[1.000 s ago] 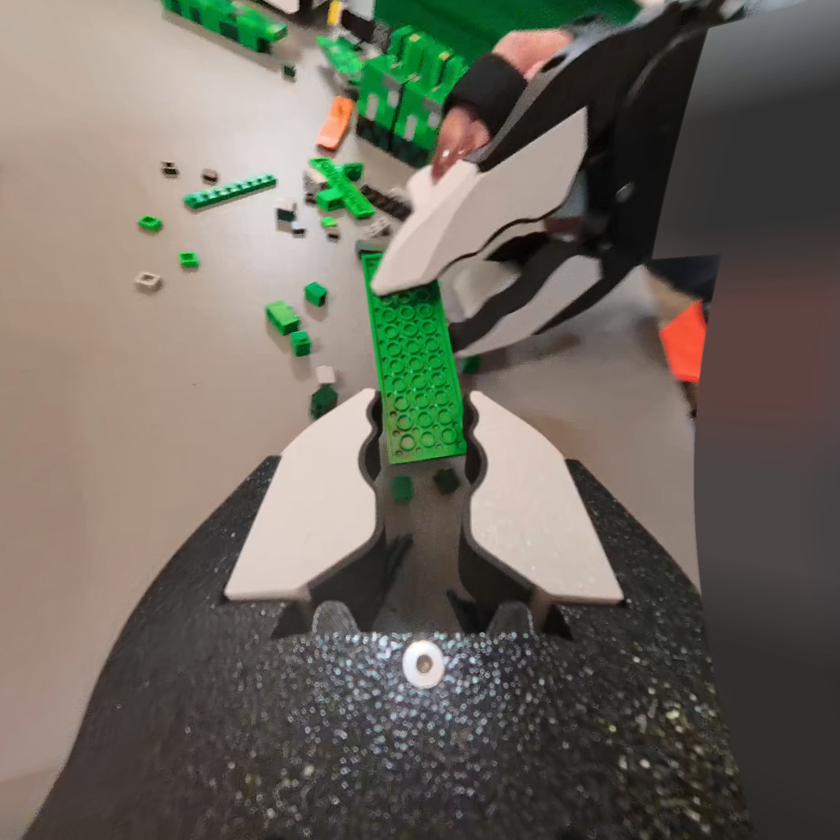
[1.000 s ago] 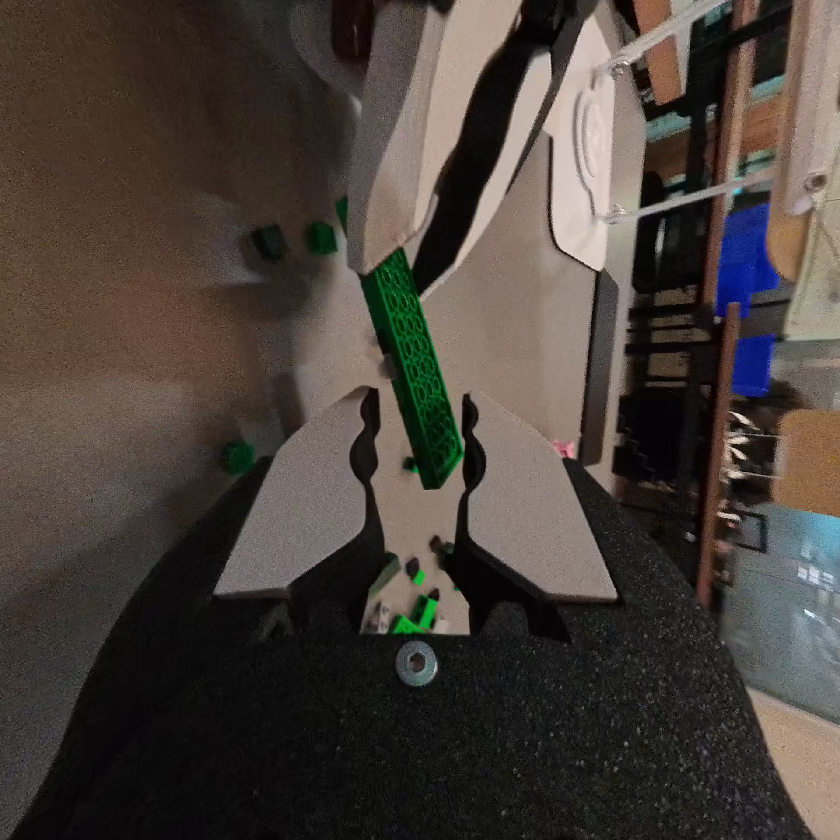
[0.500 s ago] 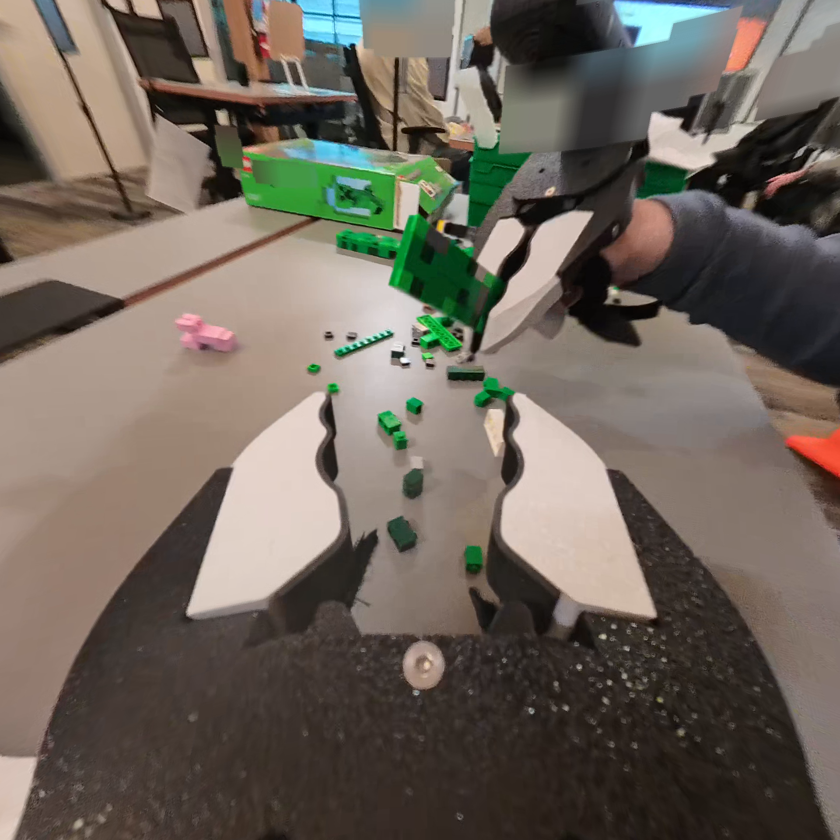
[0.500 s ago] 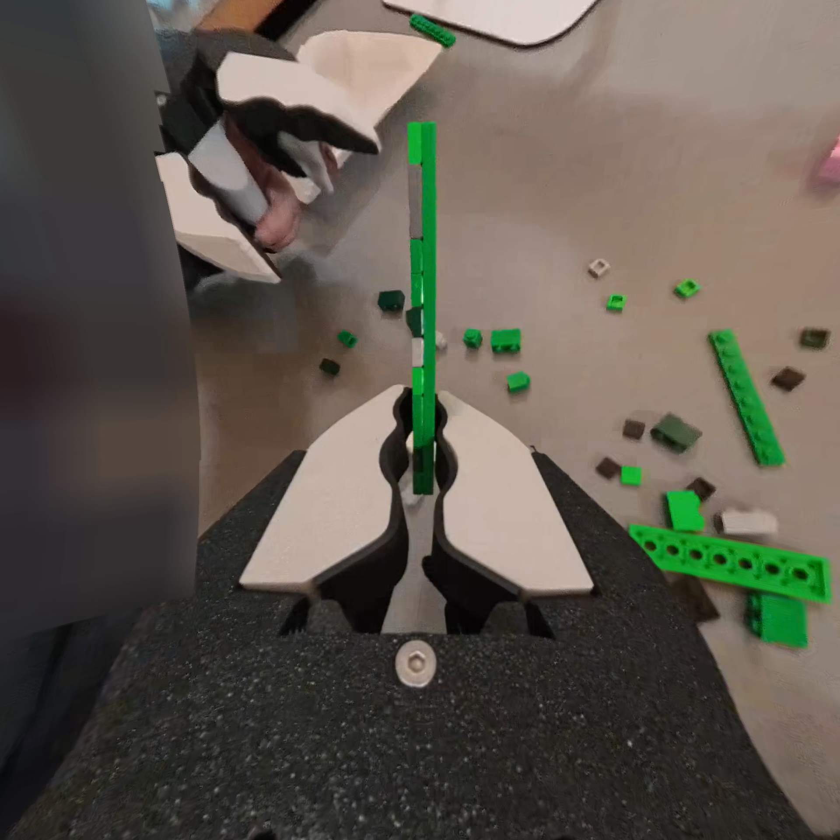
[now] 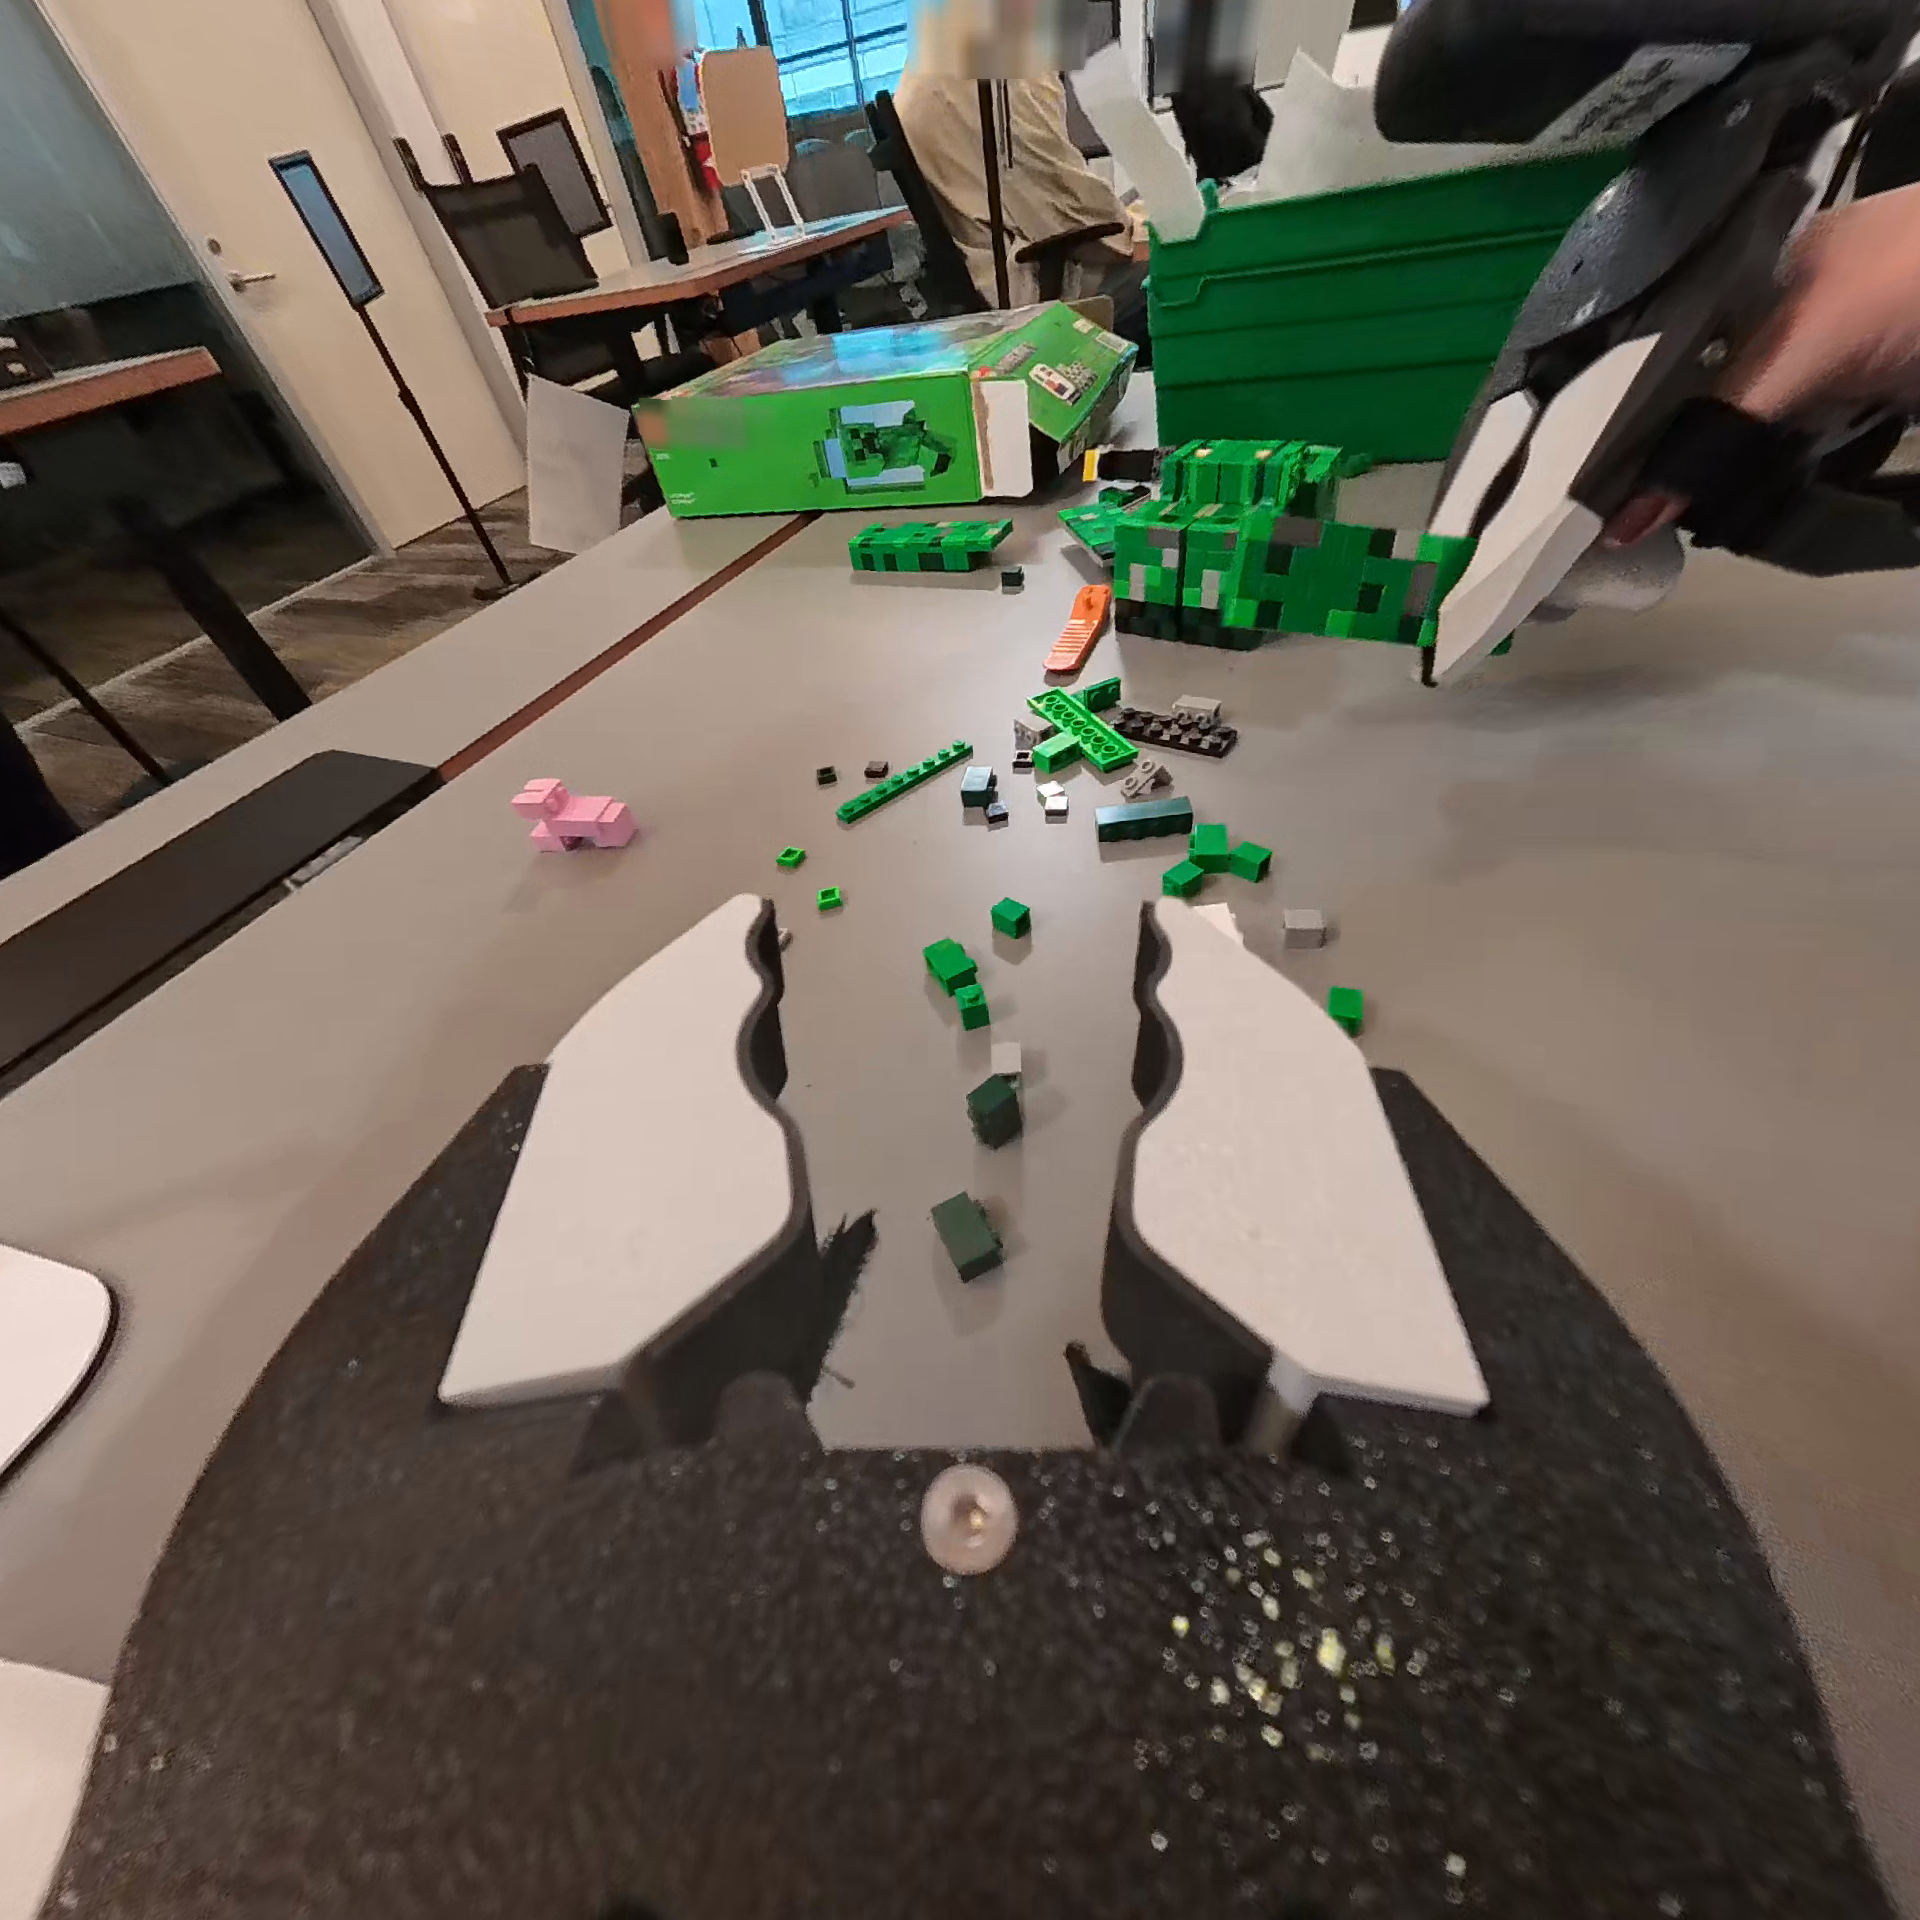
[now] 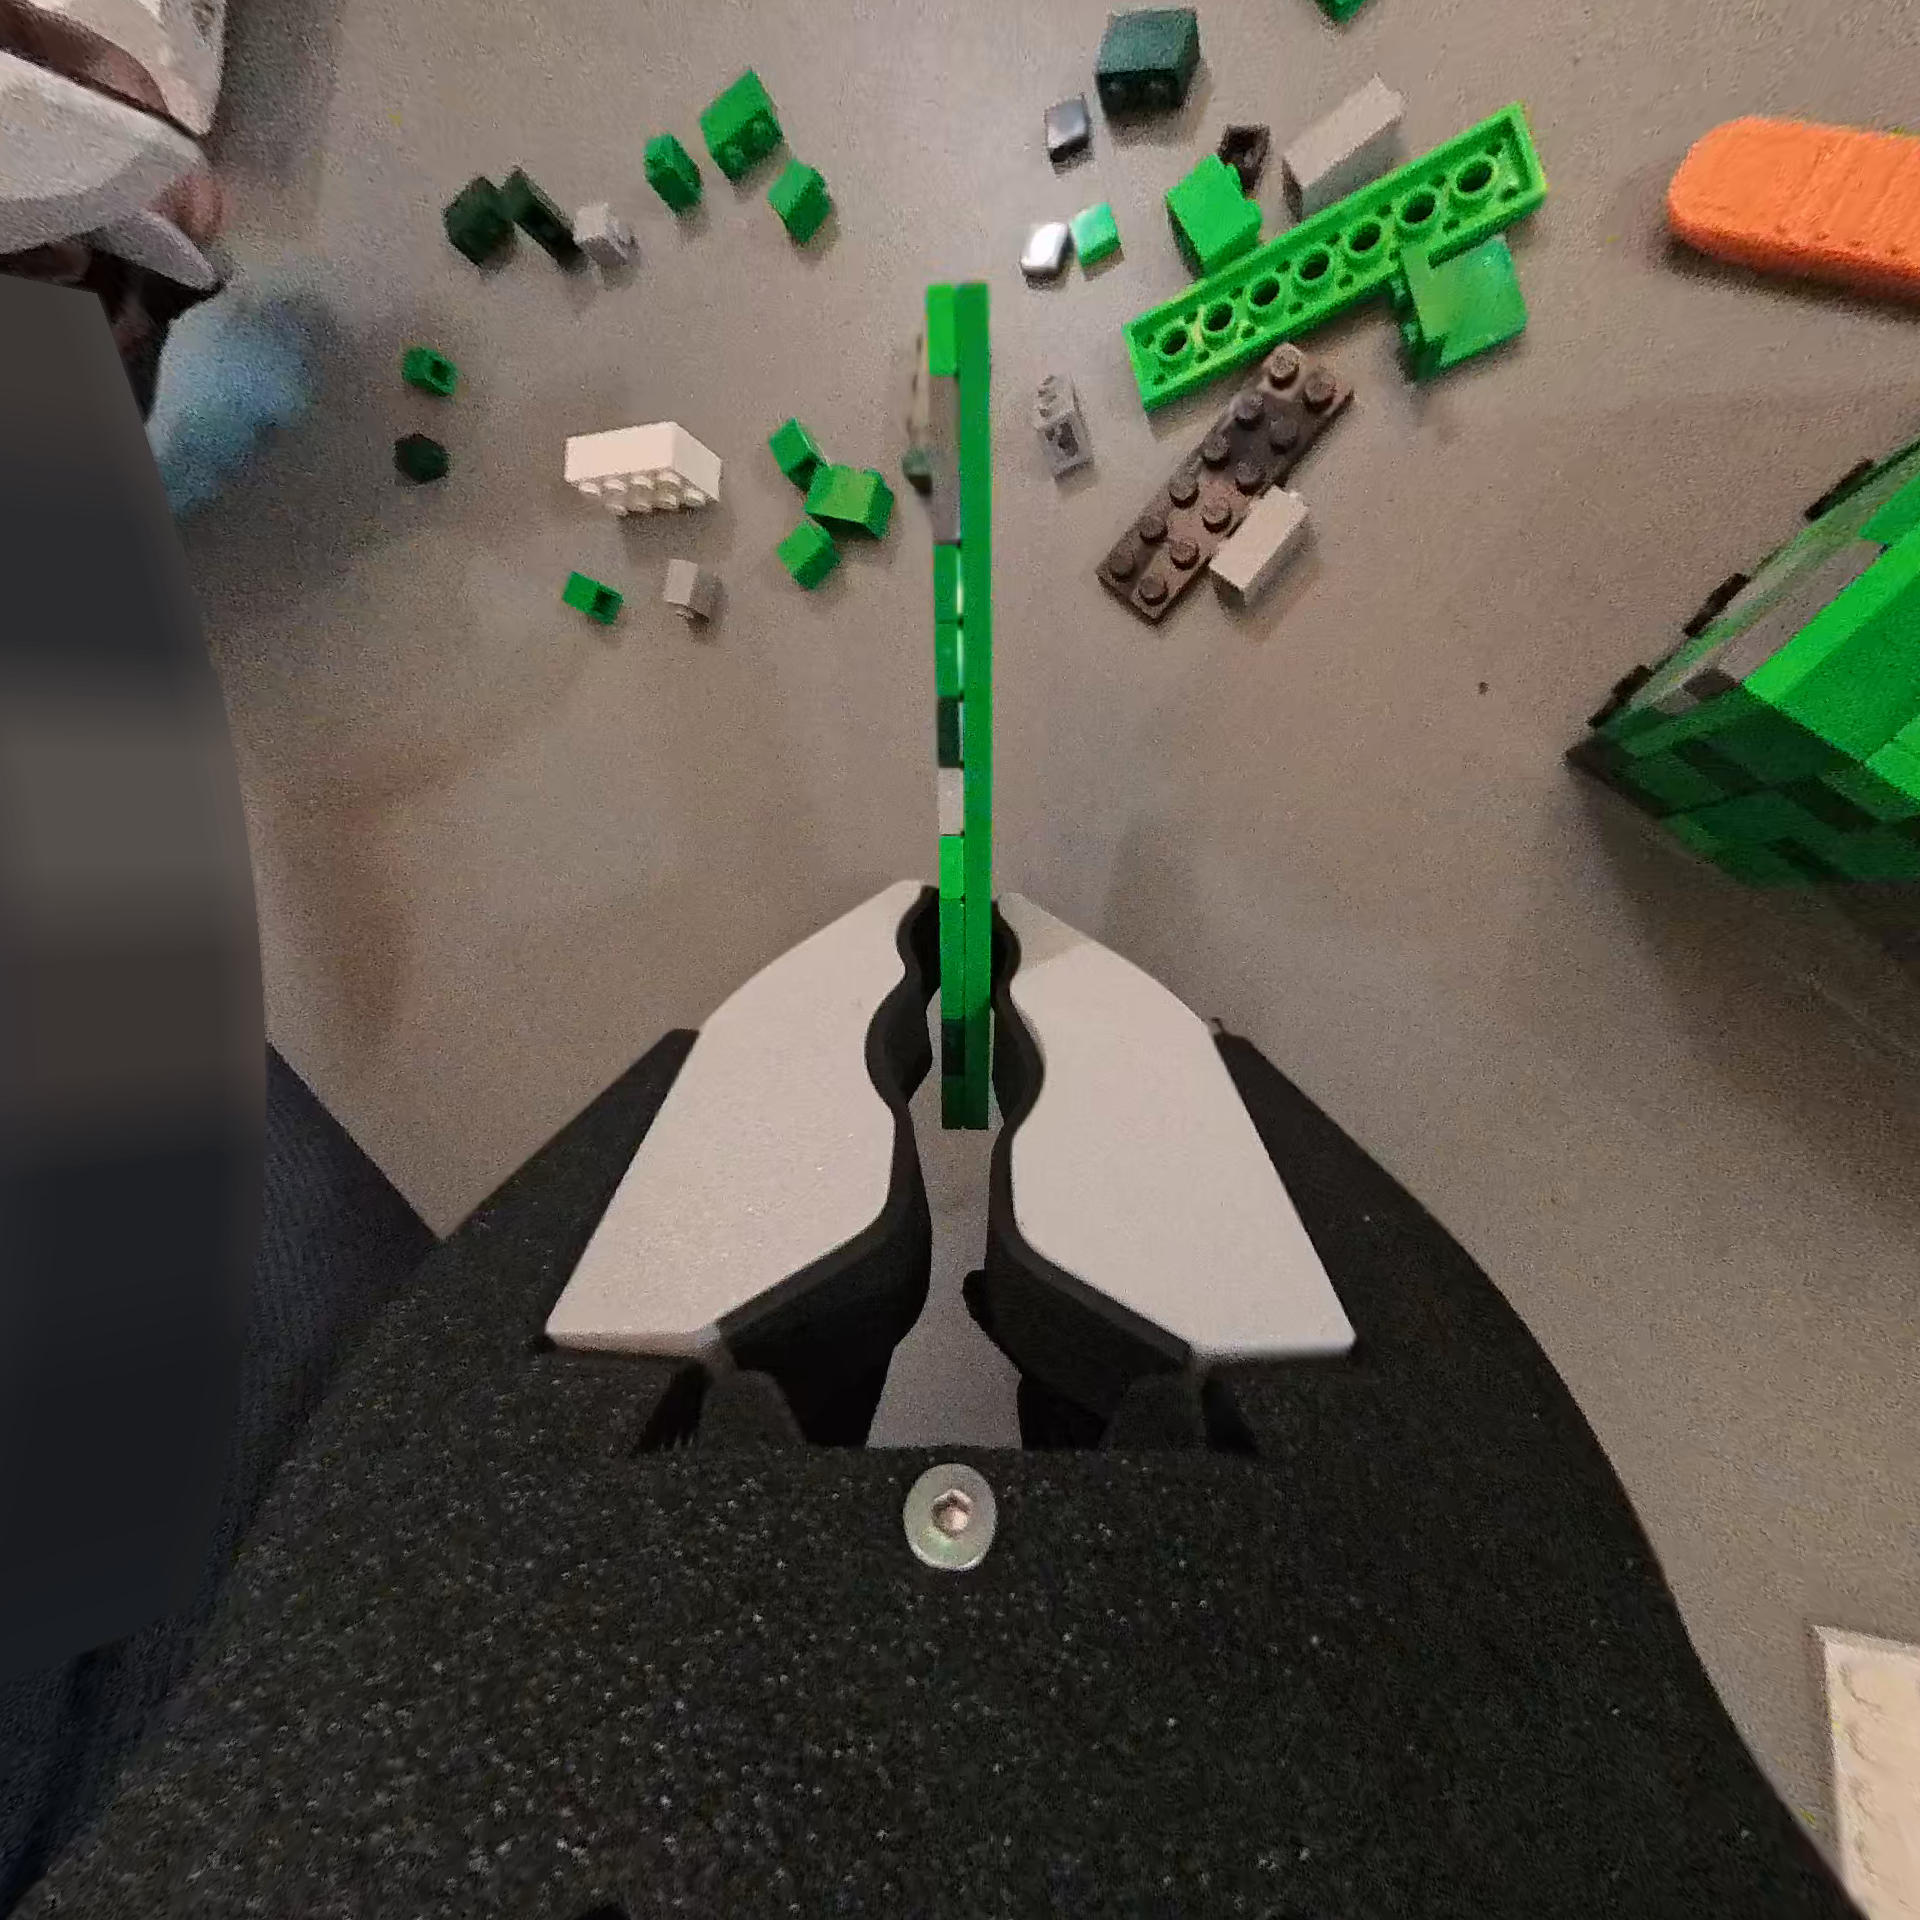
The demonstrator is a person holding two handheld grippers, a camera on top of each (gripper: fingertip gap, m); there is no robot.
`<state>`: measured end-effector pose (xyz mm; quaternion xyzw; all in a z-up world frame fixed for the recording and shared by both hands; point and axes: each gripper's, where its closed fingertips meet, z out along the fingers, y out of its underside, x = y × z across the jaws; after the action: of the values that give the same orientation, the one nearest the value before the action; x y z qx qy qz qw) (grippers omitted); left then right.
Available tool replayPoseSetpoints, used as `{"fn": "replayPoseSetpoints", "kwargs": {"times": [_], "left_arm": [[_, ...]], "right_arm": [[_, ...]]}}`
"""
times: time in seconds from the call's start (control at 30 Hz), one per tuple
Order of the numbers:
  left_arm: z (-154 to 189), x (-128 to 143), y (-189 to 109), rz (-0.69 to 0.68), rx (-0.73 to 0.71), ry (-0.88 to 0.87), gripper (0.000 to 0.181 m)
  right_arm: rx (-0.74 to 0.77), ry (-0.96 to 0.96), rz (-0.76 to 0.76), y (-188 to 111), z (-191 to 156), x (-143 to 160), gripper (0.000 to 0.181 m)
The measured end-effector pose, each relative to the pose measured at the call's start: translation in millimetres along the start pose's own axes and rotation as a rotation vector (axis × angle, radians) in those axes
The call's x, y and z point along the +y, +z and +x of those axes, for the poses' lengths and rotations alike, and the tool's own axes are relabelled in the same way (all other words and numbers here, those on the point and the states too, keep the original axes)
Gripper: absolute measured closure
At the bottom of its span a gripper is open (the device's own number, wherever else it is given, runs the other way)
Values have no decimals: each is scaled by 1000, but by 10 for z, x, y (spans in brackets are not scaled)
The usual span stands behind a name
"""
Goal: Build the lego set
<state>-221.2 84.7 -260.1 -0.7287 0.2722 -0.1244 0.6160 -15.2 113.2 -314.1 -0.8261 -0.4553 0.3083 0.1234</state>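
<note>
my right gripper point(image 6: 964, 904) is closed down narrow on the green plate point(image 6: 962, 665), pinching its near end between both fingers. seen edge-on in the right wrist view, the plate stands straight out ahead of the fingers, held clear above the table point(image 6: 1351, 831). its left face carries a layer of small tiles: mostly green, a few grey and dark green. in the left wrist view the same plate point(image 5: 1340, 582) shows its tiled face, a patchwork of light green, dark green and grey squares, held level just in front of the built green block point(image 5: 1205, 561).

my left gripper point(image 5: 961, 914) is spread wide and holds nothing. it hangs above the table, and loose bricks show through the gap: two dark green bricks point(image 5: 982, 1174) and some small green ones.

loose parts lie scattered on the table: a green strip with holes point(image 6: 1330, 260), a dark studded plate point(image 6: 1226, 488) with a grey piece on it, a white brick point(image 6: 642, 465), an orange tool point(image 6: 1797, 203). farther off in the left wrist view: a pink pig figure point(image 5: 571, 816), a thin green strip point(image 5: 904, 781), the opened green box point(image 5: 862, 426) on its side, a green bin point(image 5: 1340, 301) behind the built block.
</note>
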Motion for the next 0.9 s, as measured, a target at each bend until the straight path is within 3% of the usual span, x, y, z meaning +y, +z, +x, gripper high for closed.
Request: {"fn": "replayPoseSetpoints", "kwargs": {"times": [0.23, 0.43, 0.73, 0.9], "left_arm": [[-62, 15, 3, 14, -83, 97, 116], [5, 18, 18, 24, -52, 114, 117], [661, 2, 153, 28, 153, 271, 119], [991, 85, 209, 2, 199, 506, 129]], "right_arm": [[159, -150, 10, 61, 119, -64, 175], [268, -400, -117, 115, 106, -62, 175], [336, -948, -82, 448, -438, -300, 175], [315, -1140, -58, 647, -782, -361, 175]]}}
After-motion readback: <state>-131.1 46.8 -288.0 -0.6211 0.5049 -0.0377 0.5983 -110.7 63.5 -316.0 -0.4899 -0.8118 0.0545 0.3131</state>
